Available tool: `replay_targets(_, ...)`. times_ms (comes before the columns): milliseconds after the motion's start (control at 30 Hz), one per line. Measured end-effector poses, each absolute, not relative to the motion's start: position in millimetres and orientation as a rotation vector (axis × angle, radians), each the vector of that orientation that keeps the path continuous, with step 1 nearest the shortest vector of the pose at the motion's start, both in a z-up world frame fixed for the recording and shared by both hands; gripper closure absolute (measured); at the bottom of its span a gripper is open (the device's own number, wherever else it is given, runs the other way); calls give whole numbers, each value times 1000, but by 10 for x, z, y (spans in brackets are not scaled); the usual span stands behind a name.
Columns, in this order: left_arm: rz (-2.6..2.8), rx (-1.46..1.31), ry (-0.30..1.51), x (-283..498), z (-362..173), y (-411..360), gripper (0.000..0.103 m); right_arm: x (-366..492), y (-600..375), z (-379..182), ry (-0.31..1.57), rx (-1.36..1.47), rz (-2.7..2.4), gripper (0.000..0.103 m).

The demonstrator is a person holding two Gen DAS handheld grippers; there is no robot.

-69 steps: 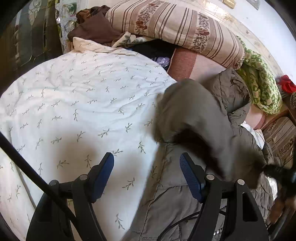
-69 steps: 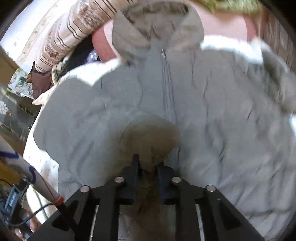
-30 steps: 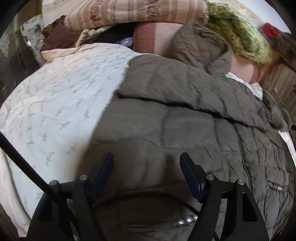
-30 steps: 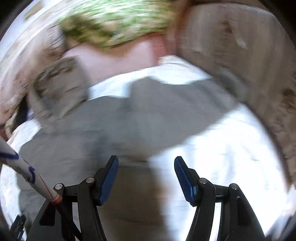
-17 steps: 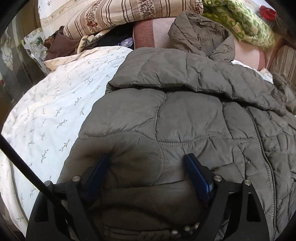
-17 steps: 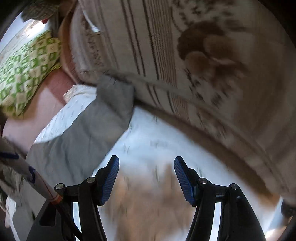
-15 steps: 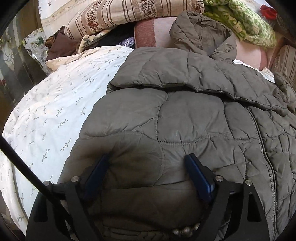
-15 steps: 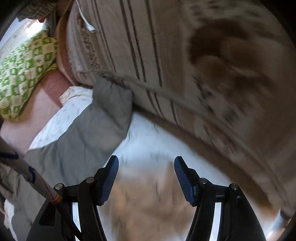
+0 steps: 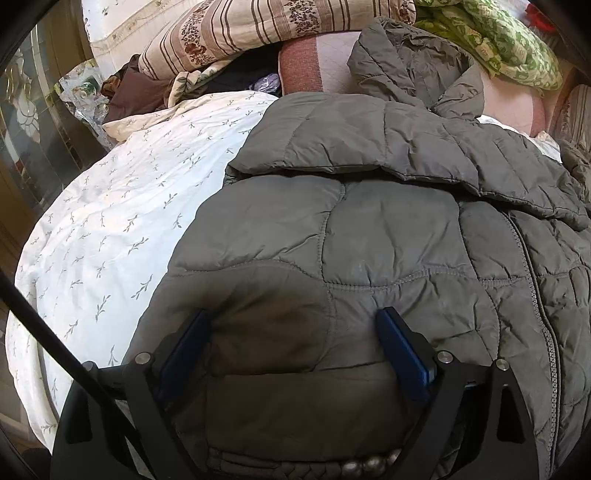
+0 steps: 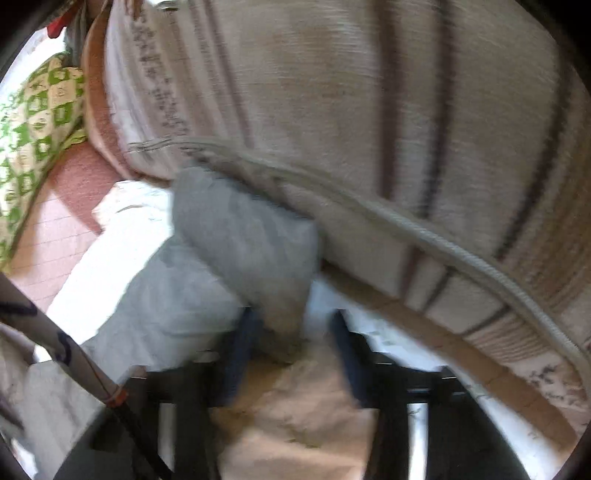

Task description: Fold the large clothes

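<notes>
A grey-olive quilted jacket lies zipped and face up on the white leaf-print sheet, one sleeve folded across its chest and the hood at the far end. My left gripper rests on the near hem, its jaws opening wide, with a bulge of jacket fabric between the blue pads. In the blurred right wrist view, the other sleeve's end lies against a striped cushion. My right gripper is at that cuff, its jaws closing with the cuff tip between them and a gap still showing on the right.
A striped pillow, a pink cushion and a green patterned blanket are piled behind the hood. The big striped cushion walls in the bed's right side. A glass cabinet stands past the left edge.
My left gripper sank onto the jacket's hem and spread wider. My right gripper swung from the jacket's body to the far sleeve's end, and its fingers drew closer together.
</notes>
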State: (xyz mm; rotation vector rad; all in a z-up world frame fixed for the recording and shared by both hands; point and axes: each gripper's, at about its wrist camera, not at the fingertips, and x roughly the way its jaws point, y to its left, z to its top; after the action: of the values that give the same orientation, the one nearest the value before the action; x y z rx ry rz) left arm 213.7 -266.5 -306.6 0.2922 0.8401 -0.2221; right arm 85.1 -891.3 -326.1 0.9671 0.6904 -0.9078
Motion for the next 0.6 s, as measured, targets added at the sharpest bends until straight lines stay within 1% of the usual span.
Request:
replay_targets(100, -225, 286, 840, 2134, -3065, -2652, 11, 790, -8856, -3059, 677, 964, -906, 93)
replay_targets(267, -240, 255, 833, 2105, -3010, -2581, 12, 402, -8773, -2566, 645, 863, -1020, 95)
replay_targets(433, -241, 187, 799, 2028, -2716, -2383, 12, -23, -8720, -2103, 576, 852, -1092, 96)
replay_targets(600, -282, 104, 754, 2060, -2306, -2228, 12, 114, -8346, -1567, 547, 708, -1080, 96)
